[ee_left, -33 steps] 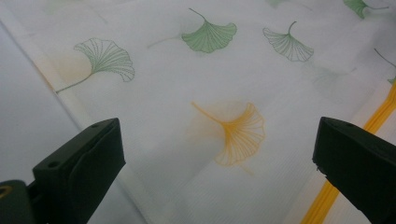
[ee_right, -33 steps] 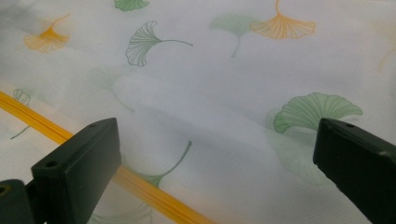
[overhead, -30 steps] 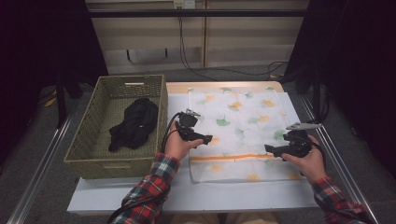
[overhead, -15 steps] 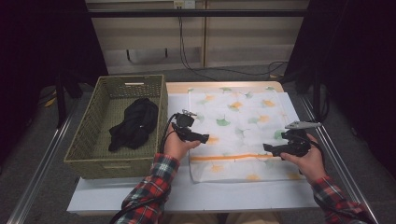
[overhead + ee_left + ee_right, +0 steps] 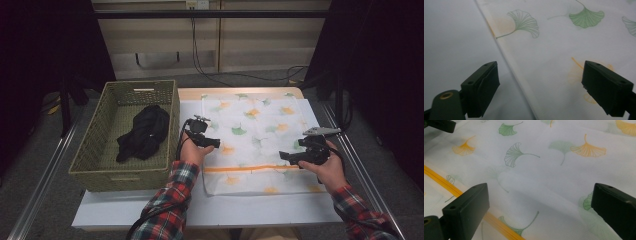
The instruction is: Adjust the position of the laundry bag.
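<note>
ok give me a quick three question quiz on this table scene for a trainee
1. True or false: the left gripper is clamped on the leaf-print cloth.
2. What lies in the woven basket?
A. a black garment
B. a folded towel
C. nothing
3. Fill in: in the right gripper view, an ______ stripe crosses the cloth.

Key
1. False. In the left gripper view its fingers stand wide apart over the cloth's edge; they have just been closing a little, pressing on nothing.
2. A, the black garment.
3. orange. The right gripper hovers open above it.
</note>
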Demonstrator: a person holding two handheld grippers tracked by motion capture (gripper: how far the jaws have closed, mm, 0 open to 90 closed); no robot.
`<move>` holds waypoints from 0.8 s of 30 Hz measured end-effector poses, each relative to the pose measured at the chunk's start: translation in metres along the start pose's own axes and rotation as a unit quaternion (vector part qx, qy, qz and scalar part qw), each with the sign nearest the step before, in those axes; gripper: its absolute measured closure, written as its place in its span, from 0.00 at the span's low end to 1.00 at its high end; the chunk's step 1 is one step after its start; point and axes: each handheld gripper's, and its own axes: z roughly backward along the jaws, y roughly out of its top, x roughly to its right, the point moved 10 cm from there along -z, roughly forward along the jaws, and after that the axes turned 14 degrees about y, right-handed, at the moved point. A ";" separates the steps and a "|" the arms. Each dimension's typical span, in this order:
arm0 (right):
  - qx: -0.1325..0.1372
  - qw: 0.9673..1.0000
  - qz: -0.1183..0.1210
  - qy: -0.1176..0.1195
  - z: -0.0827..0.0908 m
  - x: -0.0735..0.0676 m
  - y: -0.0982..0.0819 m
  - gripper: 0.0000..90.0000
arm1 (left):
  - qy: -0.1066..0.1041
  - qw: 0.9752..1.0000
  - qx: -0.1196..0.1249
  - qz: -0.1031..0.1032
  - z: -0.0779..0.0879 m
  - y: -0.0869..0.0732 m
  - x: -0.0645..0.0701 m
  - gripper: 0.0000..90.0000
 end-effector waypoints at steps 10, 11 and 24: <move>0.003 1.000 0.001 -0.006 0.000 0.003 0.001 0.02 | 0.017 0.999 -0.018 0.027 -0.008 -0.003 -0.006 0.41; 0.001 1.000 0.003 -0.006 0.000 0.003 0.001 0.02 | 0.020 0.999 -0.019 0.030 -0.009 -0.003 -0.007 0.45; 0.009 1.000 -0.002 -0.009 0.003 0.003 0.003 0.02 | 0.034 0.998 -0.040 0.032 -0.006 -0.004 -0.008 0.77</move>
